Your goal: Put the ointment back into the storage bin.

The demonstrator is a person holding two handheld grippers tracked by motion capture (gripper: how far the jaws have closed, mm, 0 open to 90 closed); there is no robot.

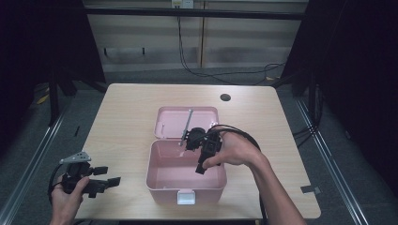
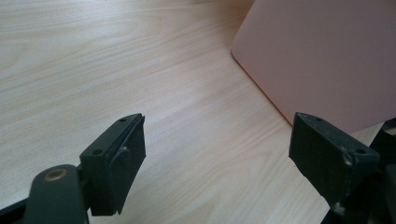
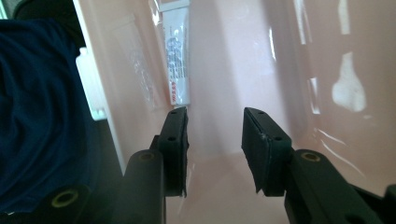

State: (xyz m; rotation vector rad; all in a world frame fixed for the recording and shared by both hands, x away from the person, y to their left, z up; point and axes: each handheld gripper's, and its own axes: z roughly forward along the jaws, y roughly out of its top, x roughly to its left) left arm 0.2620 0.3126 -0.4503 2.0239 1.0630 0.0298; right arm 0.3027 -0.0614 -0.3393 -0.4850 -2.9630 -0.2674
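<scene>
1. Black jaws of my right gripper (image 3: 212, 128) stand apart, empty, dipped into the pink box (image 1: 155, 180) to reach the white tube (image 3: 176, 56) lying against its wall.
2. My left gripper (image 1: 104, 182) waits wide open on the table (image 1: 126, 108), just beside the box.

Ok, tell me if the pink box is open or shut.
Open. The box has its lid swung back flat on the table, and the right gripper reaches into it.
</scene>
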